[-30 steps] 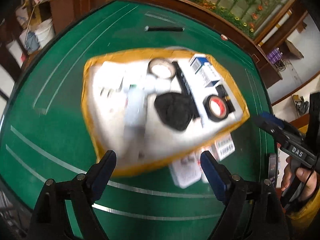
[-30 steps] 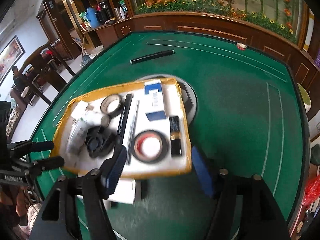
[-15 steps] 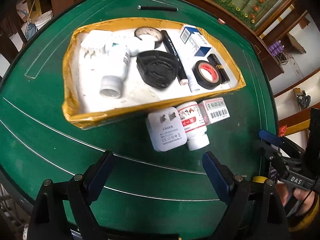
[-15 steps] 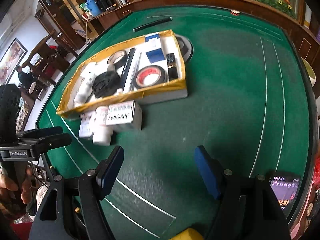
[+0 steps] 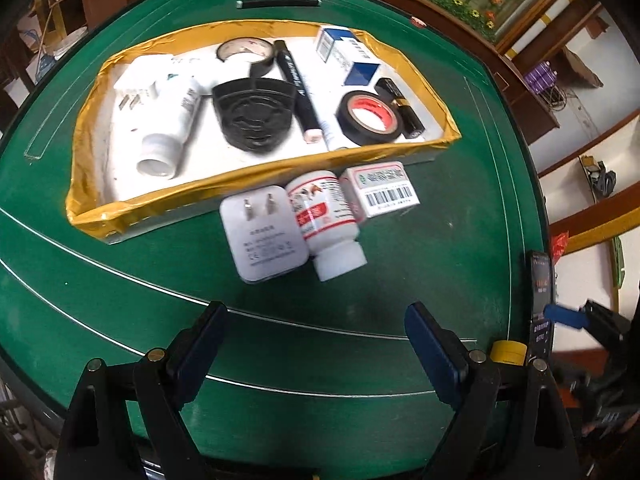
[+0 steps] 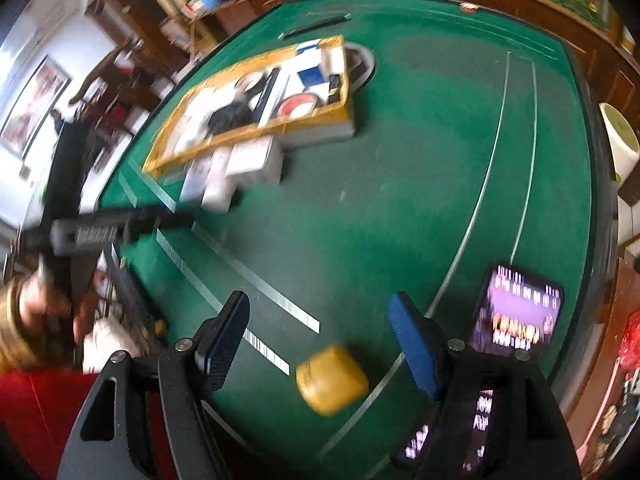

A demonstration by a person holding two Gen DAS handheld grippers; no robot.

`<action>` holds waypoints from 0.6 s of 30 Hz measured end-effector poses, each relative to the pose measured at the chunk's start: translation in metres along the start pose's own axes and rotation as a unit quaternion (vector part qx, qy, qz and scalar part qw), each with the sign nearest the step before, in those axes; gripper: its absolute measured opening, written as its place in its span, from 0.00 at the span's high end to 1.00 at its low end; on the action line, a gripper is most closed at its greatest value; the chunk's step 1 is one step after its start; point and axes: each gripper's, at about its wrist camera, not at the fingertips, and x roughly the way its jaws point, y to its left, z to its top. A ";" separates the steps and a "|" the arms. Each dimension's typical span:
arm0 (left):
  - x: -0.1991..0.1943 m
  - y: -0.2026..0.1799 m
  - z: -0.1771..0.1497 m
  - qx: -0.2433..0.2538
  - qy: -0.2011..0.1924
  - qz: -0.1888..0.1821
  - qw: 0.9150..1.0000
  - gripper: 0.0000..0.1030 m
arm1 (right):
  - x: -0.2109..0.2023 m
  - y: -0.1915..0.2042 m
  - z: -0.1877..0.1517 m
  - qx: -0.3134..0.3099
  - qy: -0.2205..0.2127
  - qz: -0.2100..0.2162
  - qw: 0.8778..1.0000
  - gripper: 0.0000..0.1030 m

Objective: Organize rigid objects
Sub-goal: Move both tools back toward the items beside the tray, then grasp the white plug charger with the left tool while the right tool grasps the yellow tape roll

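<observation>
On green felt table [image 5: 120,288], near edge of gold-taped tray [image 5: 256,178]: three items lie outside it, packed side by side, touching or nearly so. White plug adapter [image 5: 264,236] lies prongs-up, pill bottle [image 5: 324,222] on its side w/ cap toward us, small white box [image 5: 382,188] w/ barcode face up, pressed against tray wall. We judge these are waiting their turn to go in, lined up for easy pickup.

Inside tray: white tube [image 5: 172,120], black fan-like part [image 5: 252,114], marker [image 5: 298,90], black tape roll w/ red core [image 5: 368,118], pale tape roll [image 5: 245,51], blue/white carton [image 5: 348,58], dark stick-shaped item [image 5: 402,108]. Laid flat, mostly lengthwise, prob. so nothing rolls.

Our left gripper [image 5: 316,340] hangs over bare felt short of the adapter, jaws wide apart, nothing between. Right gripper [image 6: 320,332] also released & empty; a yellow block [image 6: 332,378] sits on felt just below its gap, not touched. Lit phone [image 6: 516,312] lies beside it, screen text blurred.

Writing: barcode box has green Chinese header, unreadable; adapter back has small grey print, too fine; bottle label red/white w/ a picture, chars not legible. Marker text too smeared.

Next, our guess: left takes adapter or bottle. Bottle may roll.
</observation>
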 end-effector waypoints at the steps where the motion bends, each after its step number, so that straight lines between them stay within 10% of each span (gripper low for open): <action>1: 0.000 -0.001 0.000 0.001 0.000 0.001 1.000 0.10 | 0.000 0.004 -0.007 -0.013 0.007 0.001 1.000 0.30; 11: -0.001 0.015 0.002 -0.023 -0.012 0.037 0.999 0.11 | 0.033 0.029 -0.028 -0.090 0.041 -0.050 0.994 0.65; 18: 0.001 0.041 0.003 -0.047 -0.014 0.076 0.996 0.24 | 0.036 0.034 -0.029 -0.098 0.032 -0.057 0.993 0.66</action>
